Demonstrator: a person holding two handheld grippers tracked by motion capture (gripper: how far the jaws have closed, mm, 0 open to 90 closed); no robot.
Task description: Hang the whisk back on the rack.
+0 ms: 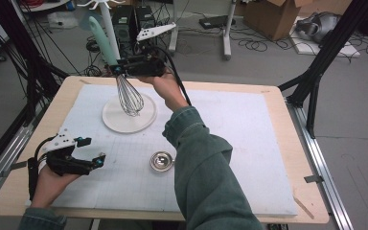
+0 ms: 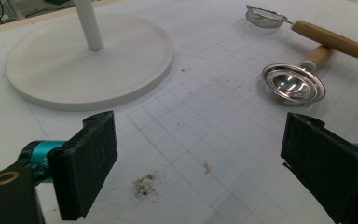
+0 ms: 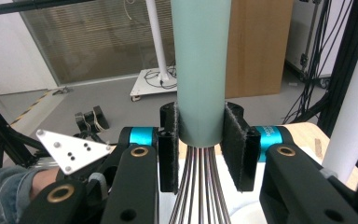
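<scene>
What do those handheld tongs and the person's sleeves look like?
Both tongs, left and right, are black with teal collars, brass-ringed holes, flat dark pads, a white three-cornered plate on top and a trailing black cable. The sleeves are green denim.

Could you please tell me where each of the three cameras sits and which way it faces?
High view: above the person's side, looking forward and down on the white mat; both forearms enter below, the right gripper holding the wire whisk with the mint-green handle.
Left gripper view: rides the left gripper, low over the mat, between open jaws.
Right gripper view: rides the right gripper, looking level toward the room, jaws clamping the whisk handle.
Shared: the round white stand base and the shiny steel strainer.
</scene>
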